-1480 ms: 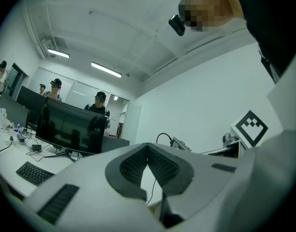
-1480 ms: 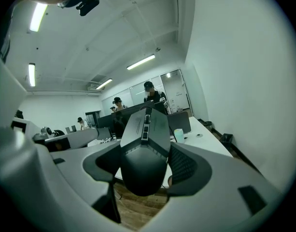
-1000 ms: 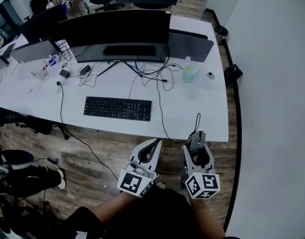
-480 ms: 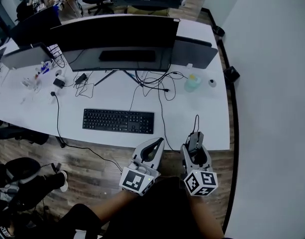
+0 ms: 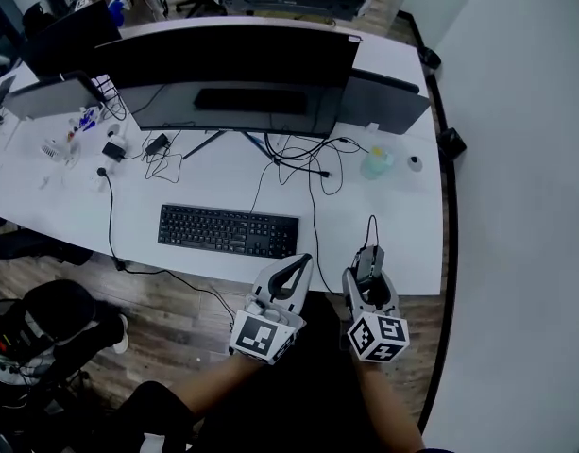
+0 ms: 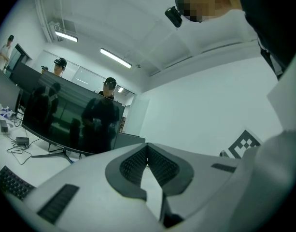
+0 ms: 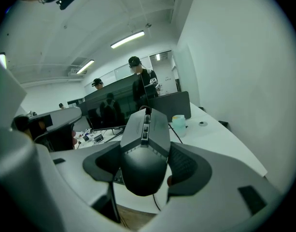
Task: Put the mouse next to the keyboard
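Note:
A dark grey wired mouse (image 7: 145, 149) sits between the jaws of my right gripper (image 5: 369, 270), which is shut on it; in the head view the mouse (image 5: 368, 264) hangs just over the near edge of the white desk (image 5: 383, 234), its cable running up onto the desk. The black keyboard (image 5: 229, 230) lies flat on the desk to the left of the mouse. My left gripper (image 5: 291, 276) is held beside the right one, below the keyboard's right end, jaws shut with nothing between them (image 6: 148, 158).
A wide curved monitor (image 5: 228, 74) stands behind the keyboard, with tangled cables (image 5: 303, 159) under it. A pale green jar (image 5: 375, 163) and a small round object (image 5: 416, 162) sit at the right. A white wall (image 5: 525, 159) runs along the right. People stand beyond the desk.
Both grippers have moved a little closer to the desk edge with the mouse still held. The head view has shifted slightly toward the desk.

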Demonstrator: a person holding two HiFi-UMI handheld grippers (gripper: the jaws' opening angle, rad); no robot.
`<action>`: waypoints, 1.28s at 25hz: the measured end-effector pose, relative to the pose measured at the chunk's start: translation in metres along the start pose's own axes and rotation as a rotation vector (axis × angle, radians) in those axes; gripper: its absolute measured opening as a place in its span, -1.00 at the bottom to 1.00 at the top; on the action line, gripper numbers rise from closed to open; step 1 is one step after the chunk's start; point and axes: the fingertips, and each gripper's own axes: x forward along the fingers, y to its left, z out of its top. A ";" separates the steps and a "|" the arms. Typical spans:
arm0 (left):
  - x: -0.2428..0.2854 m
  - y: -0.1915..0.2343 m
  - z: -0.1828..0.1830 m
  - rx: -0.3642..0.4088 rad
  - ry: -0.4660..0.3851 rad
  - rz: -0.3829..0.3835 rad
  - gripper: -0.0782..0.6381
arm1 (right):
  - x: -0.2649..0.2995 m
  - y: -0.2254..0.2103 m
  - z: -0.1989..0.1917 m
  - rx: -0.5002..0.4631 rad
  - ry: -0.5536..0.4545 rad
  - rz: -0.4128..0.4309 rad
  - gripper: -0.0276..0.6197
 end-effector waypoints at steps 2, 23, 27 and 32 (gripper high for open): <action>0.009 0.002 -0.003 0.003 0.017 0.012 -0.77 | 0.014 -0.005 -0.007 -0.022 0.020 0.006 0.02; 0.089 0.047 -0.031 0.047 0.148 0.097 -0.77 | 0.119 -0.065 -0.085 -0.096 0.253 -0.004 0.02; 0.100 0.050 -0.040 0.029 0.176 0.108 -0.77 | 0.134 -0.075 -0.106 -0.108 0.325 -0.001 0.02; 0.112 0.048 -0.039 0.022 0.196 0.108 -0.77 | 0.153 -0.085 -0.134 -0.101 0.401 -0.012 0.02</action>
